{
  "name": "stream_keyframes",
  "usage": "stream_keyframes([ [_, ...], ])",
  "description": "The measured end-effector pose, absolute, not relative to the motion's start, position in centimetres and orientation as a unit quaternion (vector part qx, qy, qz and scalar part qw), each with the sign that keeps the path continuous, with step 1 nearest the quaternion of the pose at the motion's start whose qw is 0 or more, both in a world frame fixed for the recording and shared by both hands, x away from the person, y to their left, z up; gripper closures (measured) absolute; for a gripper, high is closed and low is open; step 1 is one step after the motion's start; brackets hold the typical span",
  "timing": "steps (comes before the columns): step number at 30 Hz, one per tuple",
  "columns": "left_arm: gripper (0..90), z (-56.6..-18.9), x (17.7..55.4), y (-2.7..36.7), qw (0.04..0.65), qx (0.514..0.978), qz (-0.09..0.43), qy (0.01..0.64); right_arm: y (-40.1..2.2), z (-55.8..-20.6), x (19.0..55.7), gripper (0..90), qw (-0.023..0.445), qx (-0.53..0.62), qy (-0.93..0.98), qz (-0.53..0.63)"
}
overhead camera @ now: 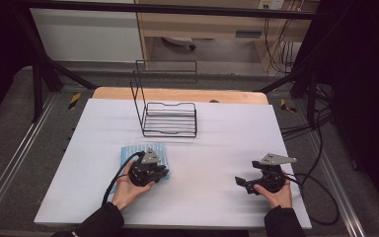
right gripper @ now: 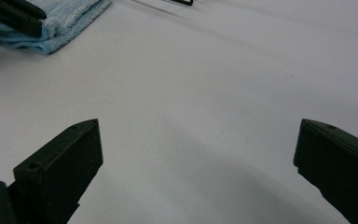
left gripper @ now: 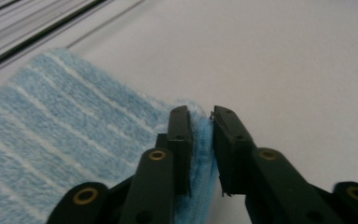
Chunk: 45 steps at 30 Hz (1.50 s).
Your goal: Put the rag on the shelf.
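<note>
A: What's my left gripper (left gripper: 200, 116) got?

B: I've got its jaws nipped on the folded edge of the blue towel (left gripper: 60, 140), cloth bunched between the pads. The towel lies flat on the white table (overhead camera: 217, 148), front-left, under my left hand (overhead camera: 128, 190).

A: And the right?

B: My right gripper (right gripper: 198, 154) is wide open w/ nothing between the jaws, just bare tabletop. It sits front-right, well apart from the towel.

A: Anything in the way?

B: A black wire rack (overhead camera: 170, 118) stands behind the towel, toward the table's far edge, apart from it. Cables (overhead camera: 321, 197) trail off the right side.
</note>
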<state>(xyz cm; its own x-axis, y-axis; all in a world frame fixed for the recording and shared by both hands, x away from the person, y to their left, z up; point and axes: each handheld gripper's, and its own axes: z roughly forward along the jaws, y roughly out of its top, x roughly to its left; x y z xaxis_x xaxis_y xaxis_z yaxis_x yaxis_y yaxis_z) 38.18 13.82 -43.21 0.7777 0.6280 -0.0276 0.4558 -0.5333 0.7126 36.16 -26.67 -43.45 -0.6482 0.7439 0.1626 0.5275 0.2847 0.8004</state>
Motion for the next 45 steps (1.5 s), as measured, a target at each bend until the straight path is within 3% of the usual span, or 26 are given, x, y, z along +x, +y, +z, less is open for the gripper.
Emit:
stream_keyframes([
  [4, 64.2, -43.5, 37.7, 13.7, 0.368, 0.872, 0.107, 0.305, -26.7, -43.4, 36.1, 1.8, 0.123, 0.401, 0.792, 0.444],
  [7, 63.4, -43.8, 37.6, 13.4, 0.356, 0.878, 0.116, 0.298, -26.7, -43.5, 36.2, 1.8, 0.123, 0.398, 0.794, 0.442],
  [16, 71.4, -44.4, 37.6, 12.9, 0.344, 0.879, 0.139, 0.299, -26.6, -43.4, 36.2, 1.8, 0.122, 0.399, 0.793, 0.443],
  [19, 79.0, -44.4, 37.8, 12.9, 0.345, 0.877, 0.133, 0.306, -26.6, -43.4, 36.2, 1.9, 0.122, 0.4, 0.794, 0.442],
  [23, 82.7, -44.3, 37.9, 13.1, 0.353, 0.872, 0.125, 0.317, -26.6, -43.4, 36.2, 2.1, 0.122, 0.398, 0.793, 0.445],
  [34, 83.7, -42.7, 36.9, 12.6, 0.382, 0.858, 0.103, 0.327, -26.7, -43.3, 36.2, 2.1, 0.12, 0.397, 0.793, 0.445],
  [45, 83.3, -42.6, 36.2, 8.7, 0.389, 0.851, 0.068, 0.346, -26.5, -43.4, 36.3, 2.5, 0.116, 0.398, 0.793, 0.446],
])
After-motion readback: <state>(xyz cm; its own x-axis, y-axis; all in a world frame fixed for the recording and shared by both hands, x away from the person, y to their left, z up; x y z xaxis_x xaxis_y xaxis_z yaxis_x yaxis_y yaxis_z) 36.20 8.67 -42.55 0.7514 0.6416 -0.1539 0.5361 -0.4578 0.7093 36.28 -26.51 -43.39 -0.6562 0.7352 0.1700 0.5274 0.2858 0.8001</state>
